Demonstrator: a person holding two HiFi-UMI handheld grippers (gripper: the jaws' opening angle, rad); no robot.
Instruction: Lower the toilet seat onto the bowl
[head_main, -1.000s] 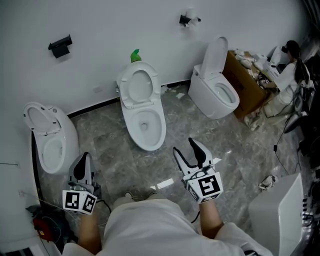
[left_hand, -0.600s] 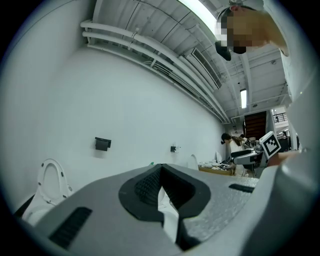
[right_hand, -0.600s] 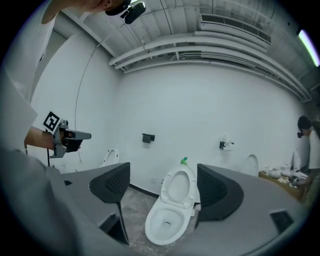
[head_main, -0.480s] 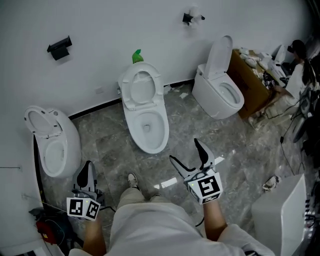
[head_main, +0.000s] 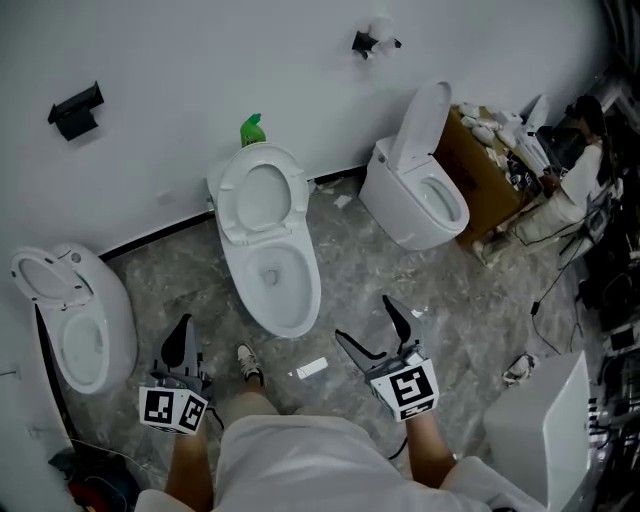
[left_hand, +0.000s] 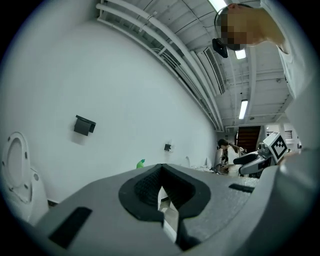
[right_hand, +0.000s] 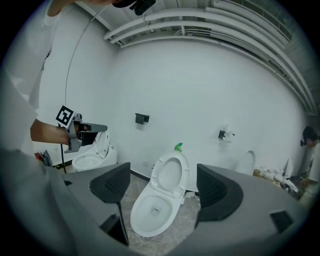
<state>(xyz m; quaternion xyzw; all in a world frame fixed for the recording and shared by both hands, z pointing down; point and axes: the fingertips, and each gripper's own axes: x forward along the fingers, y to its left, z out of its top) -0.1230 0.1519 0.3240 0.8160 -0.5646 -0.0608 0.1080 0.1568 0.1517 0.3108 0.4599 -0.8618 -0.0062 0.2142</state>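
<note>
The middle white toilet stands against the wall, its seat (head_main: 256, 193) raised upright above the bowl (head_main: 268, 274). In the right gripper view the seat (right_hand: 170, 174) and bowl (right_hand: 152, 213) show between the spread jaws, still some way off. My right gripper (head_main: 371, 329) is open and empty, low over the floor to the right of the bowl's front. My left gripper (head_main: 181, 341) is shut on nothing, left of the bowl near the floor. The left gripper view shows its pads (left_hand: 161, 191) meeting.
A second toilet (head_main: 68, 312) stands at the left and a third (head_main: 413, 192) at the right, both with seats up. A green bottle (head_main: 251, 129) sits behind the middle toilet. A cardboard box (head_main: 482, 172), cables and a person (head_main: 578, 150) are at the far right. A white scrap (head_main: 311, 368) lies on the floor.
The right gripper's jaws have spread wider than a second ago. The person has stepped forward, a shoe now showing by the bowl, and the view has shifted.
</note>
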